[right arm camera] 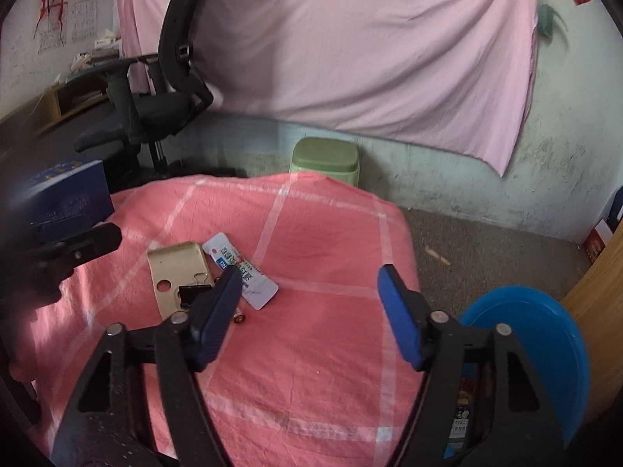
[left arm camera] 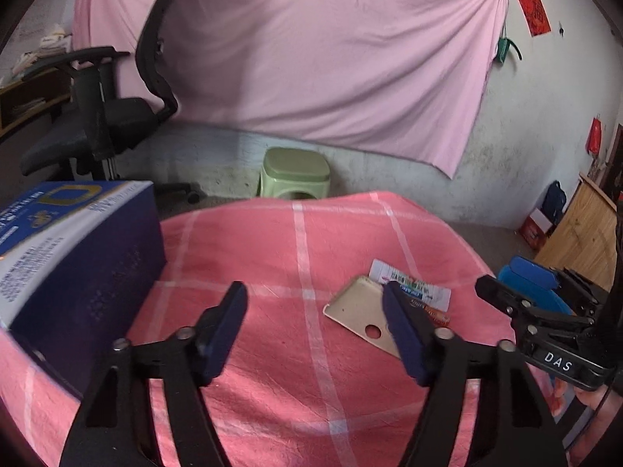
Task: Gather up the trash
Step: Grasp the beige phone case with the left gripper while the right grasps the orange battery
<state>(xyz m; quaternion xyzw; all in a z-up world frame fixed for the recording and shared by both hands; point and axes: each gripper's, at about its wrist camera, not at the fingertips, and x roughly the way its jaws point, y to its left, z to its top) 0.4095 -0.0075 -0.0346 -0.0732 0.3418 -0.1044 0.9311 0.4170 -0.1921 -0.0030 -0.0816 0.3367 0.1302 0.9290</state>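
On the pink checked cloth (right arm camera: 311,350) covering the desk, left of centre in the right wrist view: a small heap of trash. Flat beige plastic plate with round holes (right arm camera: 175,268), lying flat; black binder clip (right arm camera: 192,292) resting on its near edge. White printed paper packet with blue and green lettering (right arm camera: 241,272), touching the plate's right side and angled toward the near right. Small orange-and-silver scrap (right arm camera: 239,317) just beside the packet's near end, too small to identify.

Right gripper (right arm camera: 309,303) above the cloth, blue-padded fingers (right arm camera: 397,311) apart, nothing between them, the trash just off the left finger. Left gripper (left arm camera: 315,323) likewise with fingers (left arm camera: 224,327) apart and empty over bare cloth; beige plate partly hidden behind its right finger.

Round blue plastic basin (right arm camera: 545,350) off the desk's right edge, low beside the right gripper. Dark blue printed cardboard box (left arm camera: 78,253) standing on the cloth's left side. Beyond the desk: pale green plastic stool (left arm camera: 294,173), black office chair (right arm camera: 155,109), pink sheet hung on the wall (left arm camera: 311,58).
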